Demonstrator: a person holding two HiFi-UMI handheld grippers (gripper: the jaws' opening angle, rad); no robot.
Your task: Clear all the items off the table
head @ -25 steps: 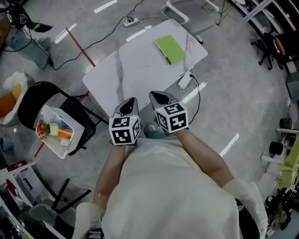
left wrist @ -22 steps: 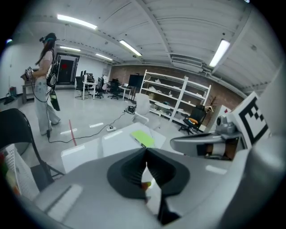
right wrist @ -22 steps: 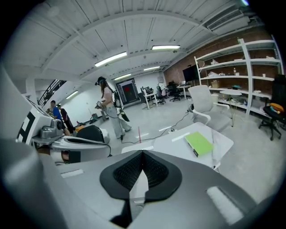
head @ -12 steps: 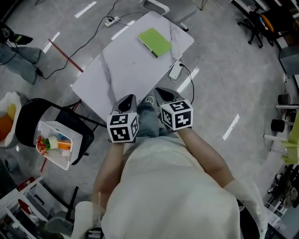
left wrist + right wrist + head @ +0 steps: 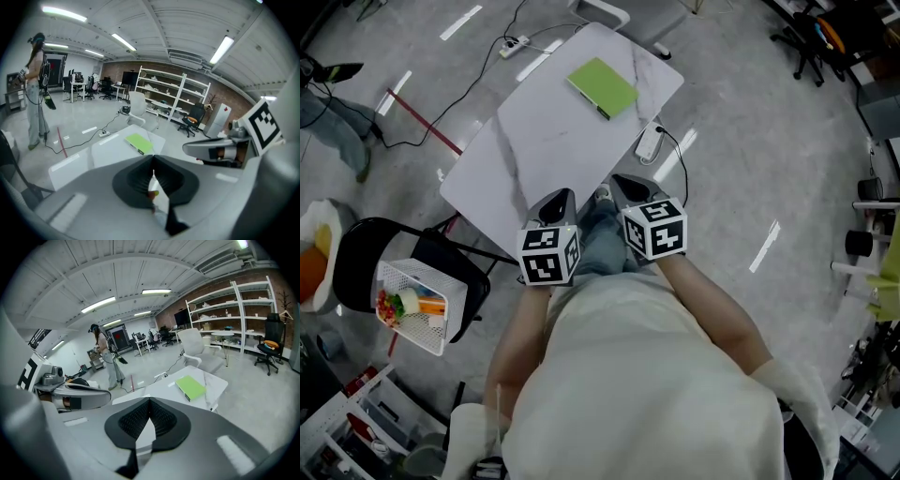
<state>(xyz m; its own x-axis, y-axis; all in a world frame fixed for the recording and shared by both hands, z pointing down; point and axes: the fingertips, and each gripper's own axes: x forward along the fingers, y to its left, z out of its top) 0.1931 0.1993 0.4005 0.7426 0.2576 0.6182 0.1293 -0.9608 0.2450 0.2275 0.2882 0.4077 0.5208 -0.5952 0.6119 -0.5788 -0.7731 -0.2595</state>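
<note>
While the left gripper and right gripper hang at the worktop's near edge, fingers pinched together and empty, a green notebook lies near its far edge, with bare surface between.

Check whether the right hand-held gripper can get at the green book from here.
Probably, with a long reach: the right hand-held gripper is shut by the table's near edge, the green book lies at the far end, with only bare tabletop between. Jaws must open first.
</note>
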